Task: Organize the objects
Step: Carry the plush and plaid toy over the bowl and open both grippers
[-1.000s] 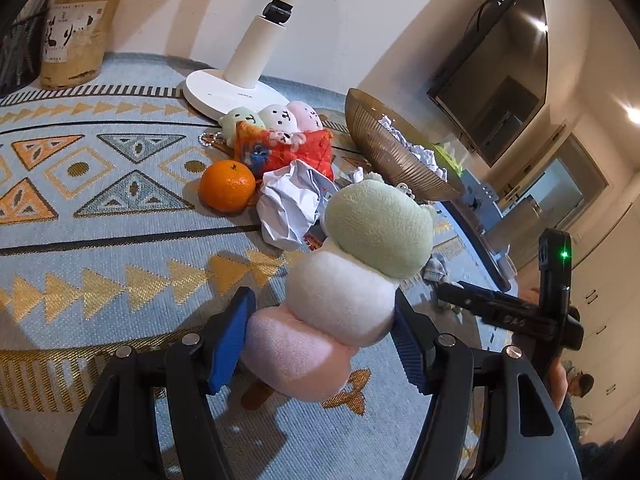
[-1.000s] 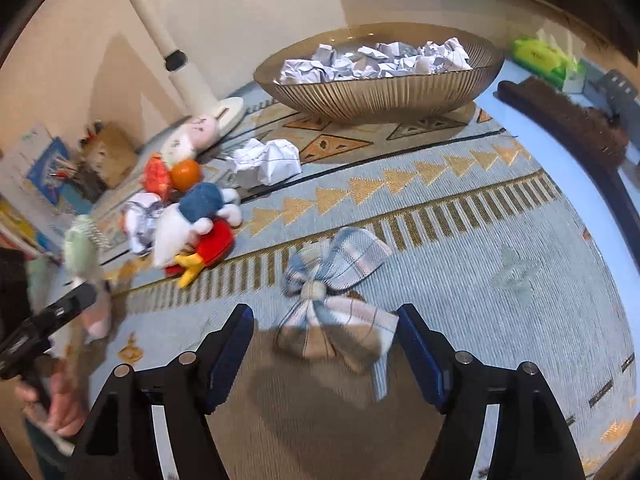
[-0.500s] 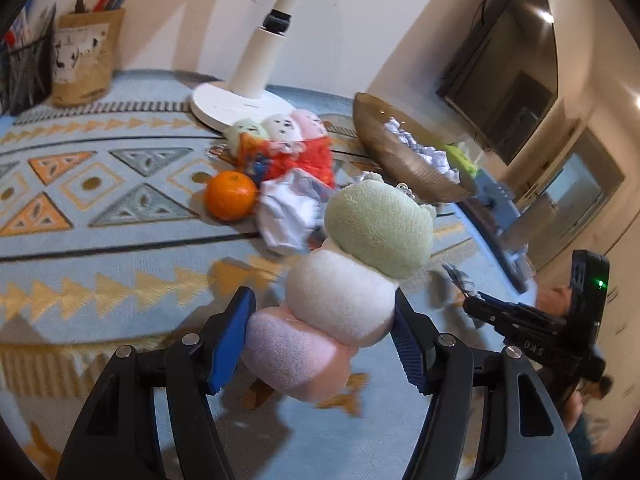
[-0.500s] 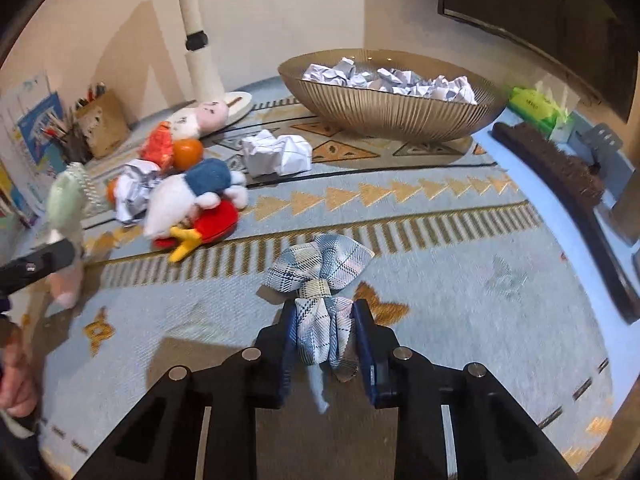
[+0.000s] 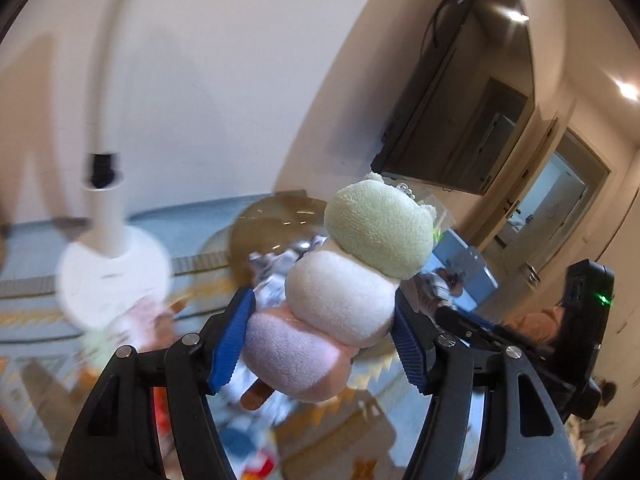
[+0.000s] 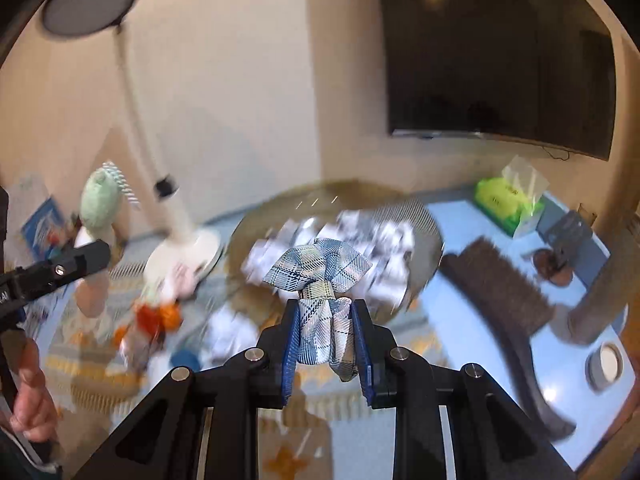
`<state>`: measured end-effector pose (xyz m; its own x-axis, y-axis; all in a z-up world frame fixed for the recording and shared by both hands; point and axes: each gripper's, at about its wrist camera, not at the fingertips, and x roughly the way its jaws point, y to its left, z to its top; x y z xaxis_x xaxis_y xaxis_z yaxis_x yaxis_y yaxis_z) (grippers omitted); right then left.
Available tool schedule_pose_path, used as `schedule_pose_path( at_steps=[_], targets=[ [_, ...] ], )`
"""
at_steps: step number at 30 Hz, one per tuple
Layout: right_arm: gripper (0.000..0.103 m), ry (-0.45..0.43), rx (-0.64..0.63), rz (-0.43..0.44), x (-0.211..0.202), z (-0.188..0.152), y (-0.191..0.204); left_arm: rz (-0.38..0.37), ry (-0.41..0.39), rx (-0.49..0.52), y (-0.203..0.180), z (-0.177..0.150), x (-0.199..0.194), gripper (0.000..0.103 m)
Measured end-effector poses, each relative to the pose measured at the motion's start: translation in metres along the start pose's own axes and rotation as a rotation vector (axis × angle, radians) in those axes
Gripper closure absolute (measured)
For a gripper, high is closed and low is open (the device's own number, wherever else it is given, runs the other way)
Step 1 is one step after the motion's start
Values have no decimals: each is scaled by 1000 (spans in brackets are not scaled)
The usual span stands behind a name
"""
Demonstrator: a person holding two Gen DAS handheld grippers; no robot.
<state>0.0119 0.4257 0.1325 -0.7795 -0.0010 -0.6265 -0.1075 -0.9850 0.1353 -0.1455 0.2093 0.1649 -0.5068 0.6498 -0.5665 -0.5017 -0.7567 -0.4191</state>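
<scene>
My left gripper (image 5: pixel 323 336) is shut on a plush dango skewer (image 5: pixel 344 300) with green, white and pink balls, held up in the air. My right gripper (image 6: pixel 327 344) is shut on a blue plaid fabric bow (image 6: pixel 320 276), lifted above the patterned mat. The left gripper with the plush also shows at the left of the right wrist view (image 6: pixel 96 216). The right gripper shows at the right of the left wrist view (image 5: pixel 520 328).
A brown bowl (image 6: pixel 424 216) of crumpled paper and a white lamp base (image 6: pixel 184 256) stand behind, blurred. Toys and an orange (image 6: pixel 156 316) lie on the mat. A green tissue box (image 6: pixel 508 200) and a brown brush (image 6: pixel 496 288) are at the right.
My right gripper has shut on the plaid bow and lifted it off the mat. Both grippers have risen and tilted up, so the table now looks blurred and lower.
</scene>
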Motion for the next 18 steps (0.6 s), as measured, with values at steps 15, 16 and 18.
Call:
schedule_pose_path(
  at_steps=[15, 16, 18],
  targets=[
    [49, 74, 141, -19, 146, 82, -64, 113, 210, -28, 16, 43, 159, 33],
    [48, 74, 151, -11, 144, 80, -68, 111, 207, -25, 16, 42, 153, 33],
    [47, 72, 195, 30, 133, 75, -78, 101, 203, -27, 14, 39, 138, 33]
  ],
)
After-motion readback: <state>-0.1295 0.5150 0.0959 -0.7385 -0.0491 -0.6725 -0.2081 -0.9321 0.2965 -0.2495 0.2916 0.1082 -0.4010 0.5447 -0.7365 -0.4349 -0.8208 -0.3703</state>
